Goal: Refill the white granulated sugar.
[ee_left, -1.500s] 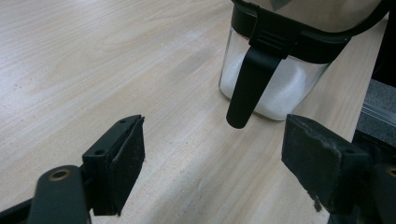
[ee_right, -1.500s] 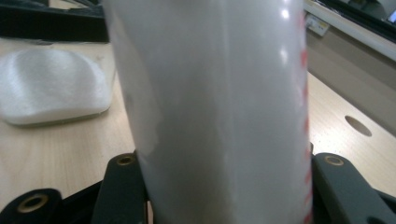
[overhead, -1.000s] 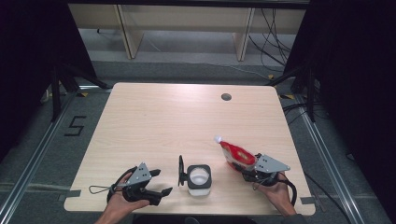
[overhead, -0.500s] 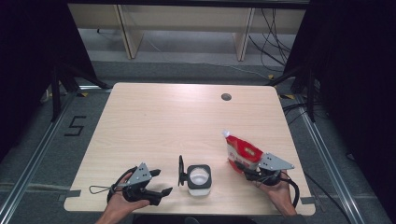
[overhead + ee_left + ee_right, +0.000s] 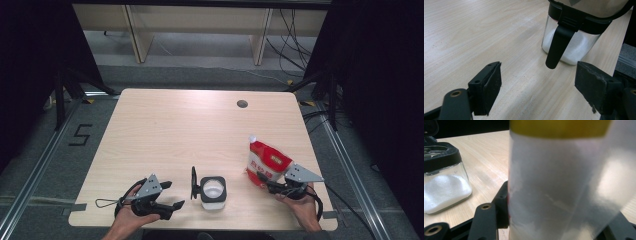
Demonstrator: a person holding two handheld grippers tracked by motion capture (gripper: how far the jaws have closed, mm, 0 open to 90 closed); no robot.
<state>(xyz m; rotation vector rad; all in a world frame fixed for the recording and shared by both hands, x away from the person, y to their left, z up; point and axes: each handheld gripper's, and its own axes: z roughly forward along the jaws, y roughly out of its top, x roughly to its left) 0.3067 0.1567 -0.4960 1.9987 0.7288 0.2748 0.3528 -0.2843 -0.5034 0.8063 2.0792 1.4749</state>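
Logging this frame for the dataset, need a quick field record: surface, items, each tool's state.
surface: light wooden table
jar: glass jar with black rim, lid flipped open to its left, white granules inside, near the front edge
pouch: red and white pouch, raised upright, spout at top
left tool: open, nothing between its jaws, aimed at the jar, apart from it
right tool: jaws either side of the pouch's lower part, have just been opening; pouch sits between them

A taped "5" (image 5: 81,135) marks the floor (image 5: 50,150) left of the table.
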